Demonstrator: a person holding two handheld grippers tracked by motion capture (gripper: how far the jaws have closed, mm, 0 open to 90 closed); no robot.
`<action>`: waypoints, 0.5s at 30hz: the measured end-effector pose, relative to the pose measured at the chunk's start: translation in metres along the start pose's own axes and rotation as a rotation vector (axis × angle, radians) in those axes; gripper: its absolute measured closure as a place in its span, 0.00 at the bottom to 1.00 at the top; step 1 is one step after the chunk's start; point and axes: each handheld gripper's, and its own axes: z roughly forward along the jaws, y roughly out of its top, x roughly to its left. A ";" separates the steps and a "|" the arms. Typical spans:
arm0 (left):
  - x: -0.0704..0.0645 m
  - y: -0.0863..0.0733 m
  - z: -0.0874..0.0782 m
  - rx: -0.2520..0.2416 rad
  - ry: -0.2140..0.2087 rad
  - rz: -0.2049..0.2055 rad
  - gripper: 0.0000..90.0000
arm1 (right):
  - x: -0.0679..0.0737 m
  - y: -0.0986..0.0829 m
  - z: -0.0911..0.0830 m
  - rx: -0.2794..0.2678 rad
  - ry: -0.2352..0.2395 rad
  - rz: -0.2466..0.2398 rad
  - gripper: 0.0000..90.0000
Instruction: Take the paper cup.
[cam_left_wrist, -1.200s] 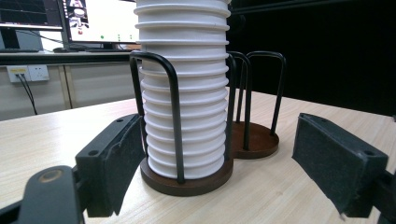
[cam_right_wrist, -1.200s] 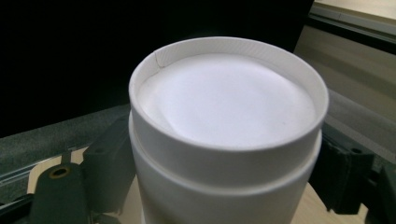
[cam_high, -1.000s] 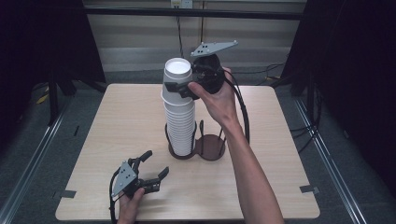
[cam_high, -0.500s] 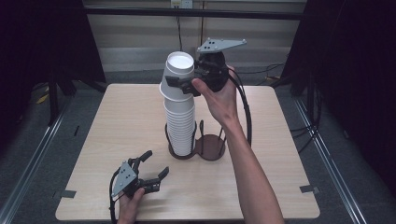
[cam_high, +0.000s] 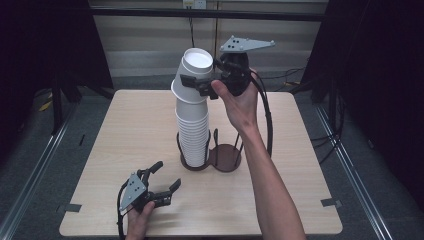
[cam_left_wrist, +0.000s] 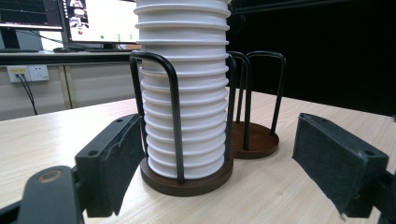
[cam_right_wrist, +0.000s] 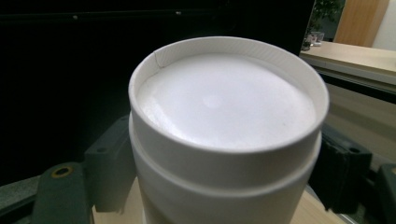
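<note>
Table (cam_high: 125, 125): pale wood, carries all items.
Cup stack (cam_high: 192, 130): white, upside-down cups, upright in the left ring of a dark wire holder (cam_high: 225, 157) at table centre; right ring vacant.
Top cup (cam_high: 194, 75): tilted leftward off the stack's vertical axis, rim seemingly just touching the cup beneath.
Right gripper (cam_high: 200, 82): raised, pinching the top cup's sides from the right.
Left gripper (cam_high: 161, 186): jaws spread, resting near edge, pointing toward the stack.

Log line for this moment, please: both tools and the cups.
right tool: shut on top cup, tilted off stack | left tool: open, low on table | second holder ring: empty
</note>
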 end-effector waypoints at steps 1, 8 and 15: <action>0.000 0.000 0.000 0.000 0.000 0.000 0.18 | 0.000 0.000 0.000 0.000 0.000 0.000 0.22; 0.000 0.000 0.000 0.000 0.000 -0.001 0.18 | 0.002 0.002 -0.006 -0.045 0.001 0.011 0.22; 0.000 0.000 0.000 0.000 0.000 0.000 0.18 | 0.004 0.005 -0.011 -0.073 0.004 0.013 0.22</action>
